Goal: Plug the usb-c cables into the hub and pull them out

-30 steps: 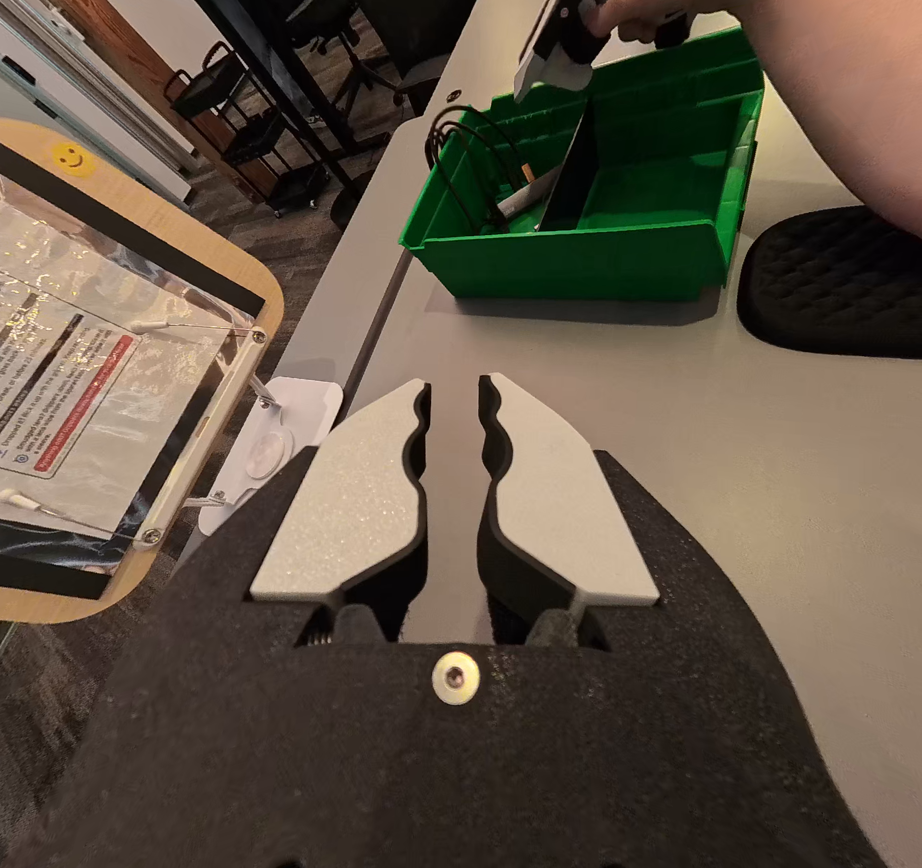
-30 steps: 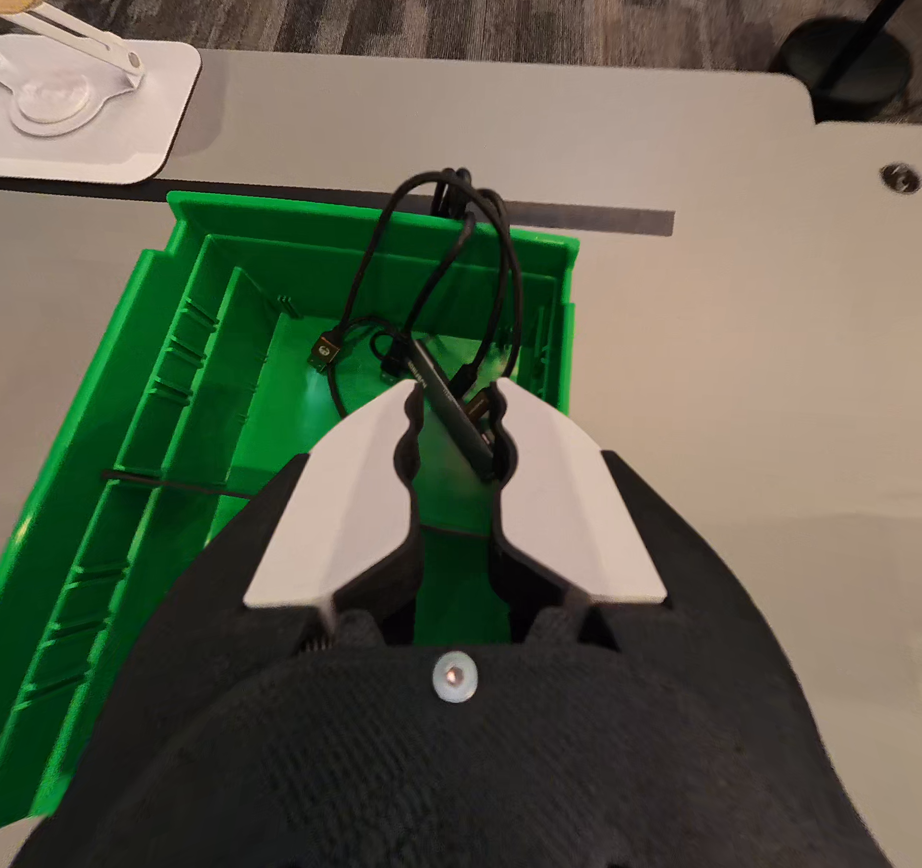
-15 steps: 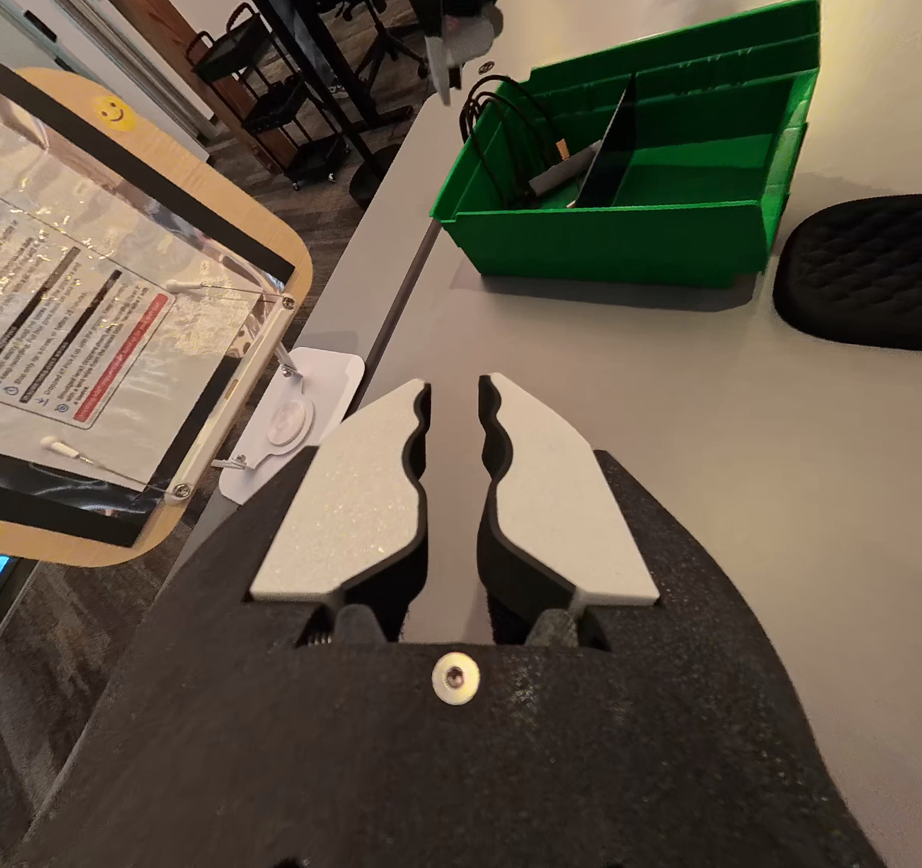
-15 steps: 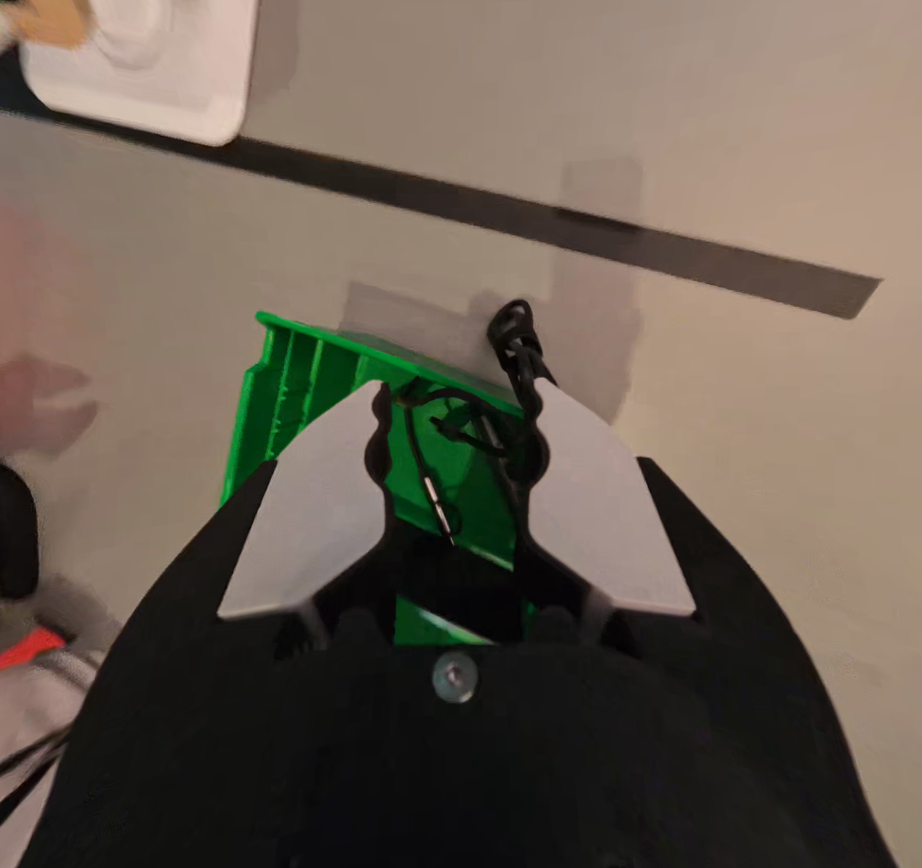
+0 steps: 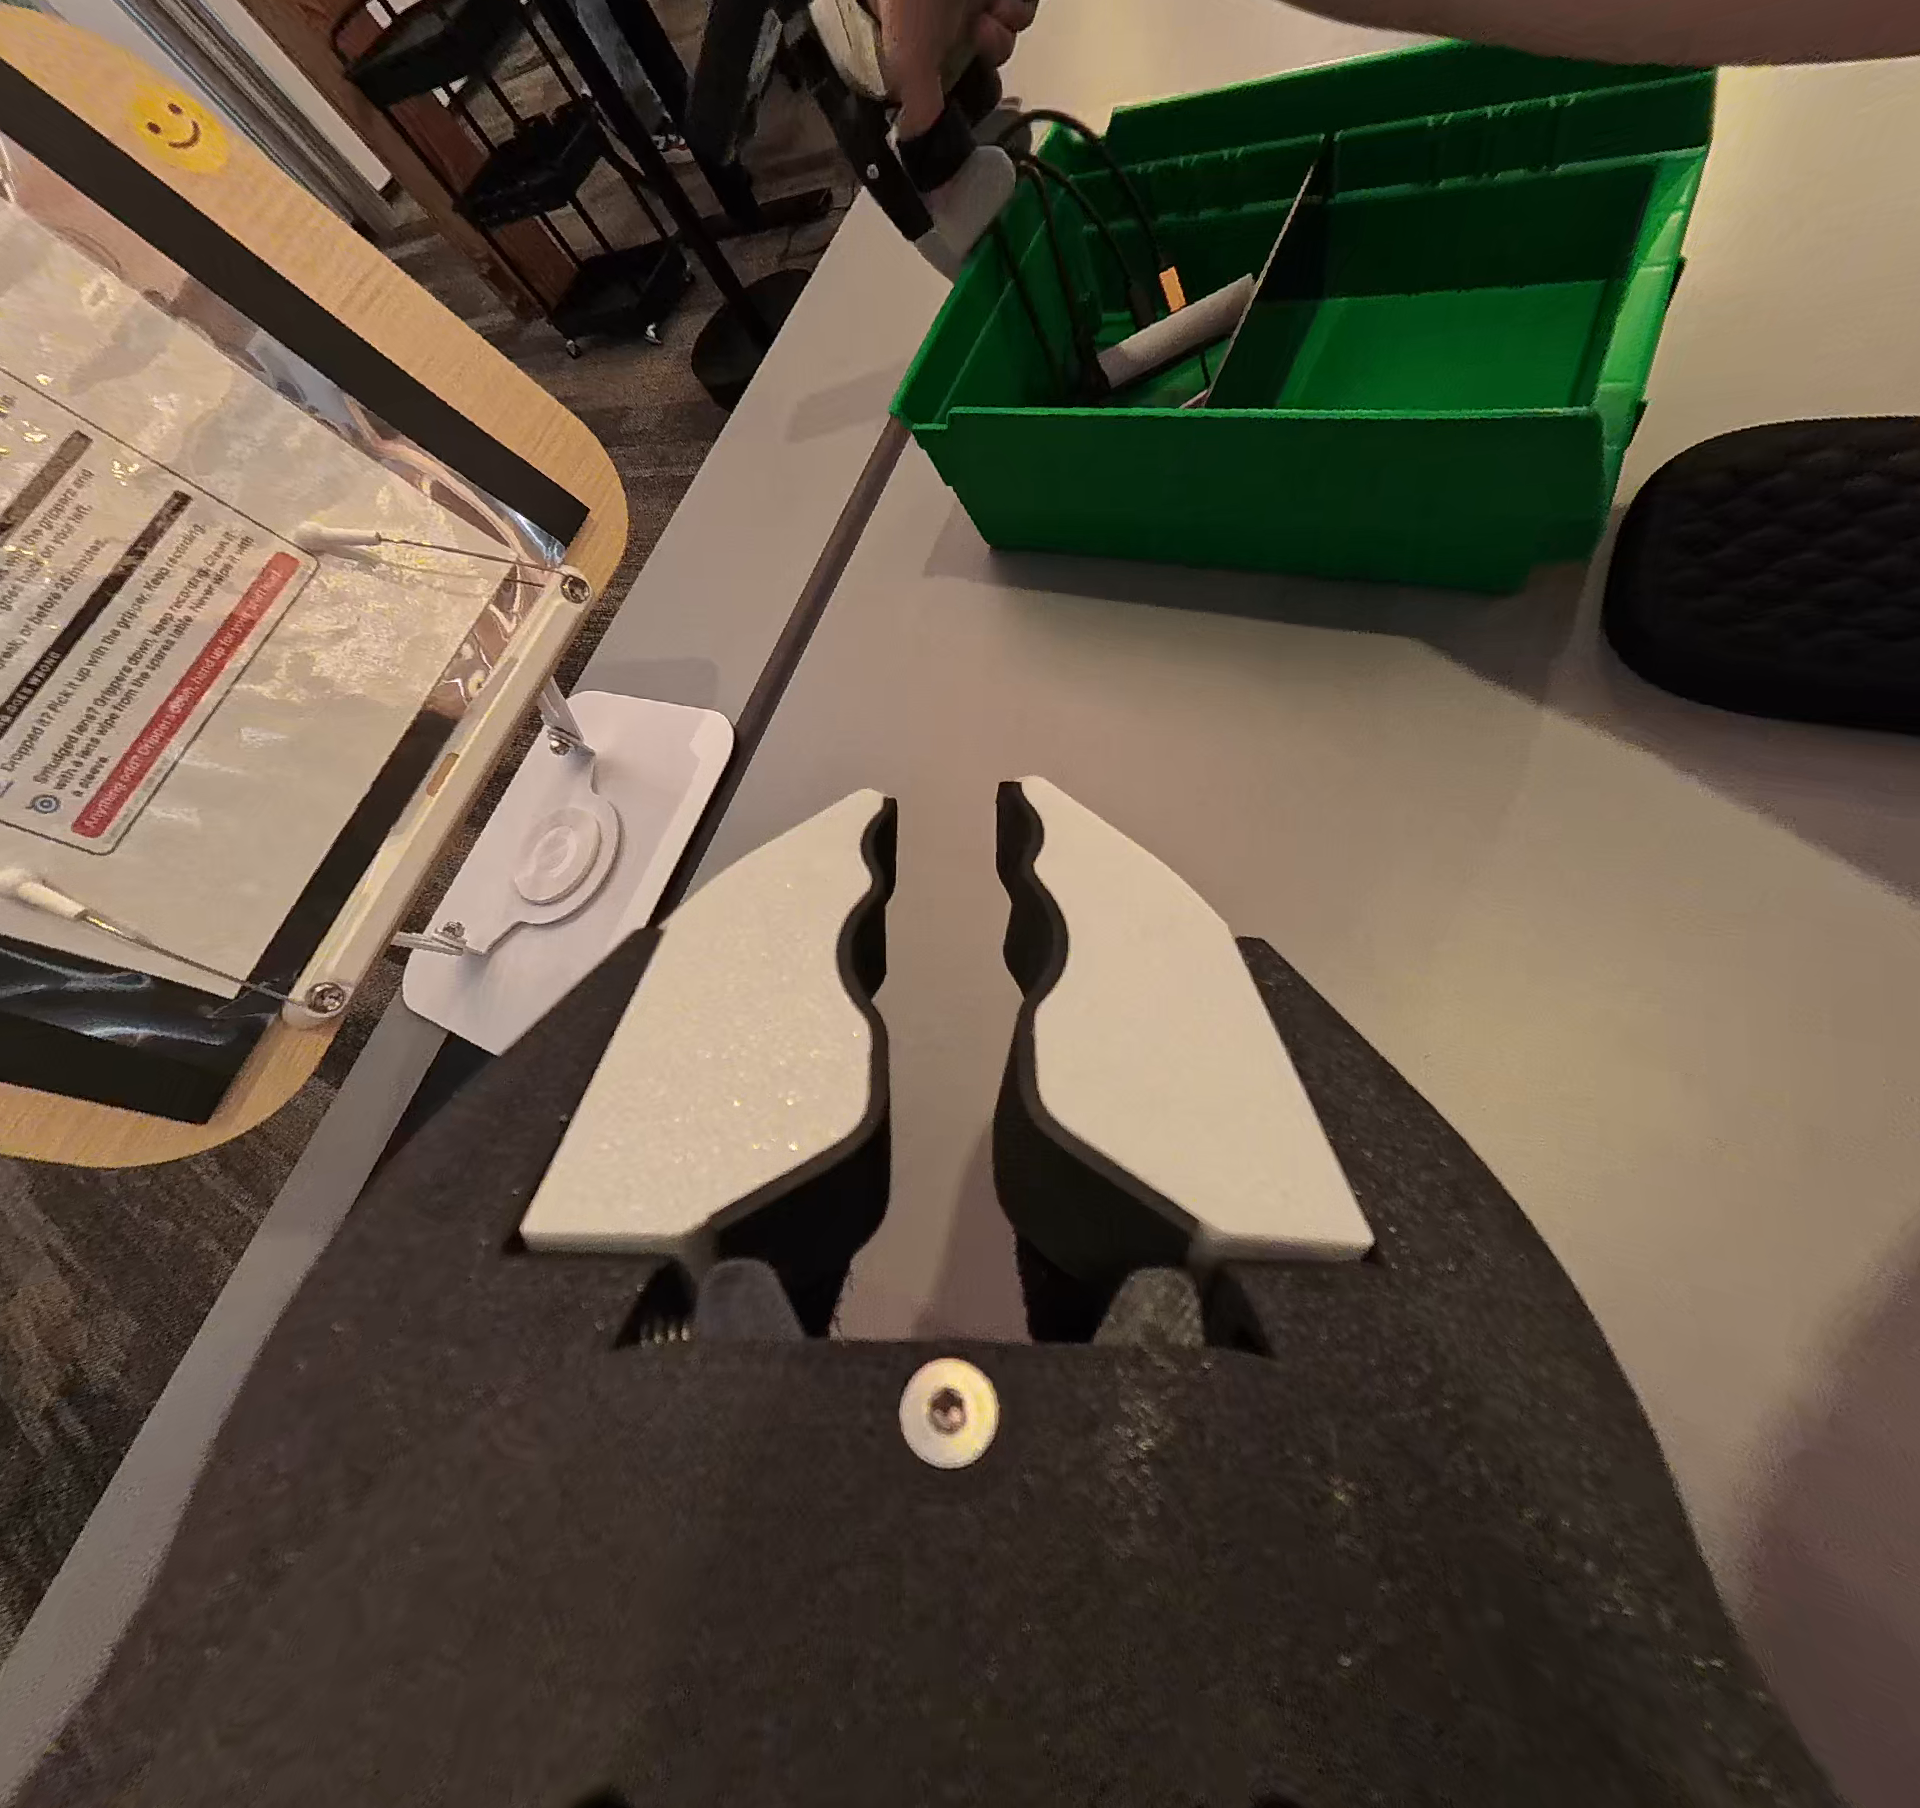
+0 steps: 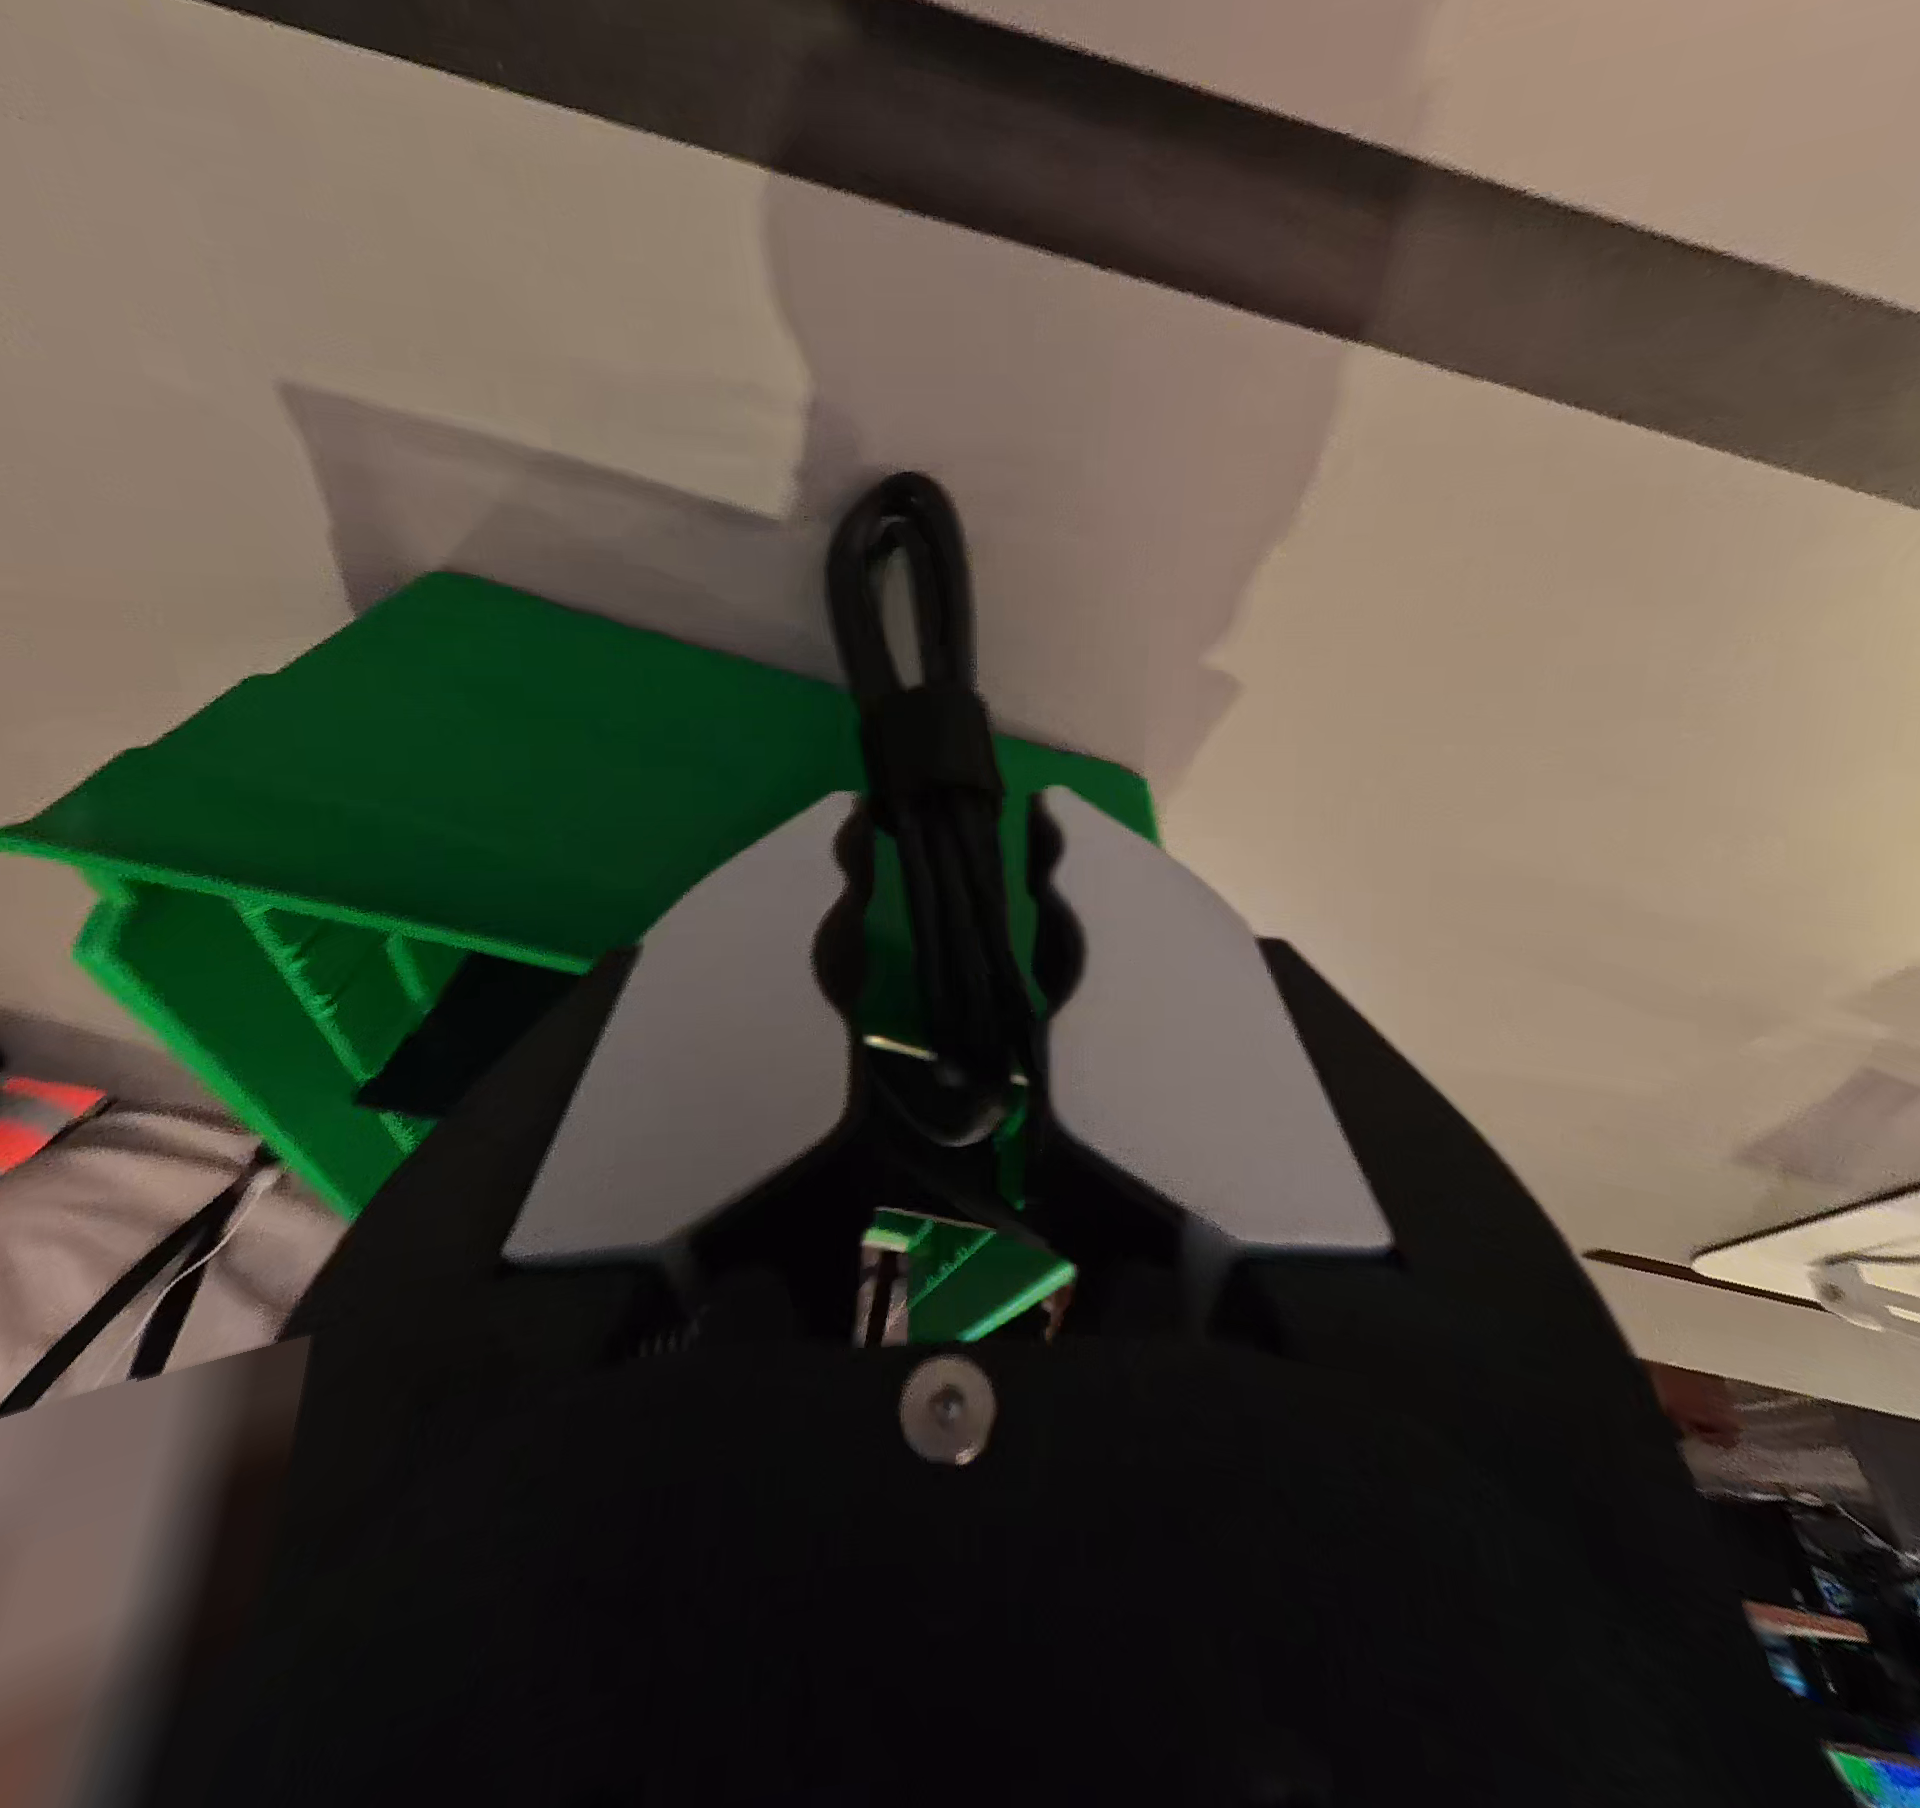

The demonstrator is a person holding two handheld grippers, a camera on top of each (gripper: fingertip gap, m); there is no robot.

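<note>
A green bin (image 5: 1247,501) stands at the far side of the grey table. In its left compartment lie a slim grey hub (image 5: 1174,340) and black usb-c cables (image 5: 1060,241) that loop over the rim. My left gripper (image 5: 945,802) hovers low over bare table in front of the bin, jaws slightly apart and empty. My right gripper (image 5: 961,200), held in a hand, is at the bin's far left corner. In the blurred right wrist view my right gripper (image 6: 945,813) is closed around a strapped black cable bundle (image 6: 925,750) above the bin's rim (image 6: 468,719).
A black padded wrist rest (image 5: 1766,574) lies right of the bin. A wooden board on a stand (image 5: 312,615) with a white base (image 5: 582,854) sits at the table's left edge. A dark seam (image 6: 1143,189) crosses the table beyond the bin.
My right gripper swung from above the bin's inside to its far left corner, opened wider, then narrowed around the cable bundle. My left gripper drifted slightly with its jaws unchanged.
</note>
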